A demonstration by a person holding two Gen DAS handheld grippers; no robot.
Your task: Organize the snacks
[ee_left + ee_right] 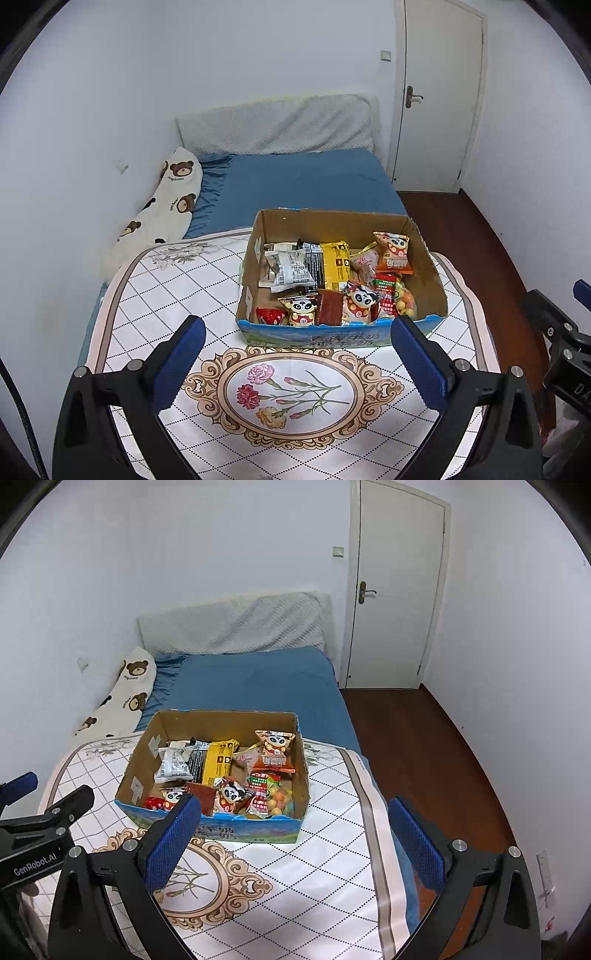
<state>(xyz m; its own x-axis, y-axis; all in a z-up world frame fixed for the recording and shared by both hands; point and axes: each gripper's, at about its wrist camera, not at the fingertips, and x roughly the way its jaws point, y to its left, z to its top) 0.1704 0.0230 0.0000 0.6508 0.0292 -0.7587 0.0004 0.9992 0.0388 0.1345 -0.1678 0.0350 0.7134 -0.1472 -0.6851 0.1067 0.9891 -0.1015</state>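
Both tongs hang wide open and empty above a bed: the left gripper [299, 354] faces the near wall of a cardboard box [428, 266], which lies just ahead and a little right, its long axis running away from the jaws; the right gripper [295, 834] sits right of it, the box ahead and left. Neither looks clearly nearer (fisheye bends distances). Inside lie jumbled snacks: a yellow packet [335, 264], a grey packet [290, 271], panda bags [396, 253], and possibly a pouch of coloured sweets [400, 302].

A blue-sheeted bed [306, 181] carries a floral quilted mat [177, 295] with the cardboard snack box [332, 221] on it.
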